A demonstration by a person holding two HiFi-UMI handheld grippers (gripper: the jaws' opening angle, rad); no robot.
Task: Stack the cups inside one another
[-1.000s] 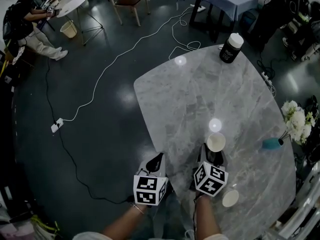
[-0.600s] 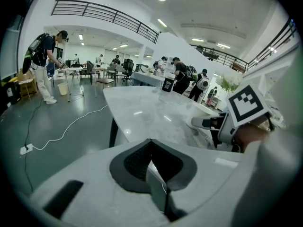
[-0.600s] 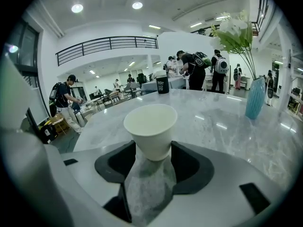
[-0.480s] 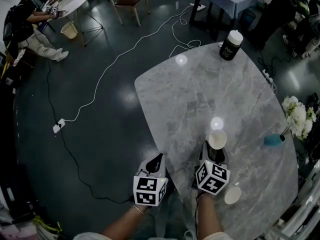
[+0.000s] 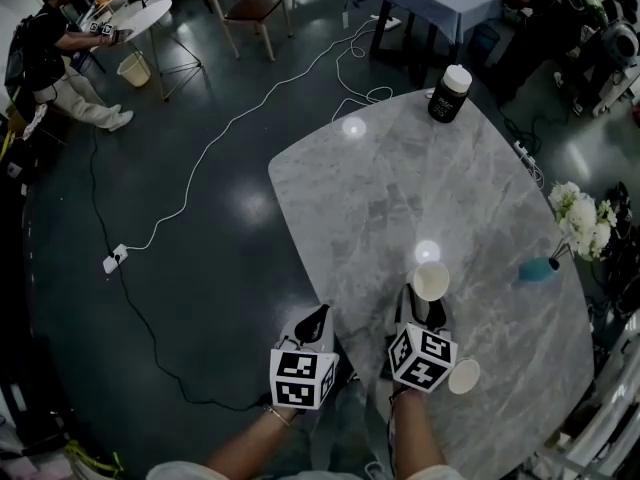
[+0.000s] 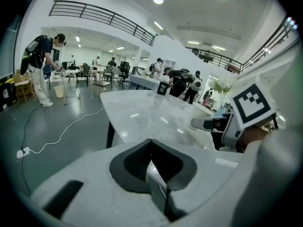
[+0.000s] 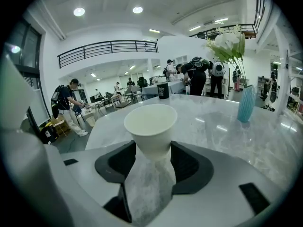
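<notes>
Cups, two of them, both plain white paper with a tapering round wall and a rolled rim: the first cup (image 5: 432,281) is caught by its lower wall in the right tongs (image 5: 424,309), mouth upward, above the near part of the tabletop (image 5: 380,188). In the right gripper view this cup (image 7: 150,126) stands upright between the two black, ribbed pads, which press against its sides, so the right tongs (image 7: 152,157) are closed on it, and its inside is smooth and matte. The second cup (image 5: 463,376) sits on the tabletop at five o'clock from the first, near the near edge, its round mouth turned toward the head camera. At nine o'clock from the held cup the left tongs (image 5: 316,318) hang off the tabletop's edge over the dark floor (image 5: 200,298). In the left gripper view the left tongs (image 6: 151,161) are pressed together with nothing between their black pads. The tabletop is a rounded slab of glossy grey marbled stone that reflects ceiling lights. At three o'clock stands a slim teal vase (image 5: 535,267) with white flowers (image 5: 578,218). At twelve o'clock, by the far edge, stands a black cylindrical canister (image 5: 447,94) with a white lid. A thin white cable (image 5: 230,123) snakes over the shiny floor at ten o'clock.
</notes>
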